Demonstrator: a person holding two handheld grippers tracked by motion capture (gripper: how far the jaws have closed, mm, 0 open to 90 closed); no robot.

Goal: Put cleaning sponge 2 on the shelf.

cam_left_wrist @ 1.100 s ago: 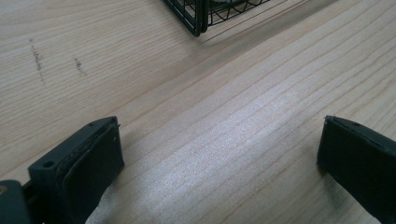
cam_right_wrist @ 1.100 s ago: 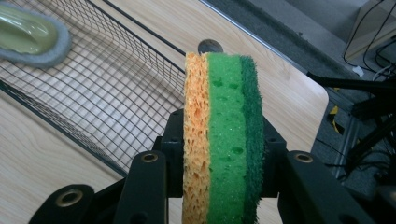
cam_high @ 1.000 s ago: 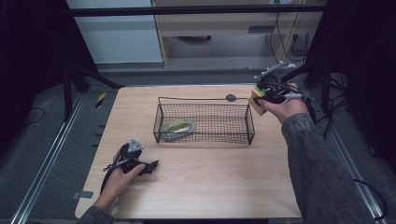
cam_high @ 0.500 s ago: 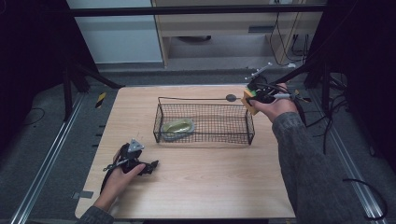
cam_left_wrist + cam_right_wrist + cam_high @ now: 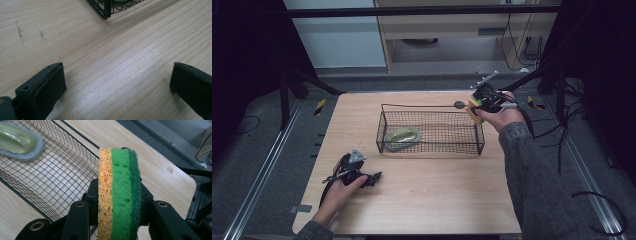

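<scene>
I have the sponge [image 5: 117,192] clamped edge-on in my right gripper [image 5: 482,102], upper right of frame beside the basket [image 5: 430,131]. It looks light, soft, squashy; mid-face hold suits. My left gripper [image 5: 353,172] rests, jaws apart.

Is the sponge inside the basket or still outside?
Outside. The right gripper is shut on the sponge and holds it on edge by the basket's right end, above the table, not within the wire walls.
</scene>
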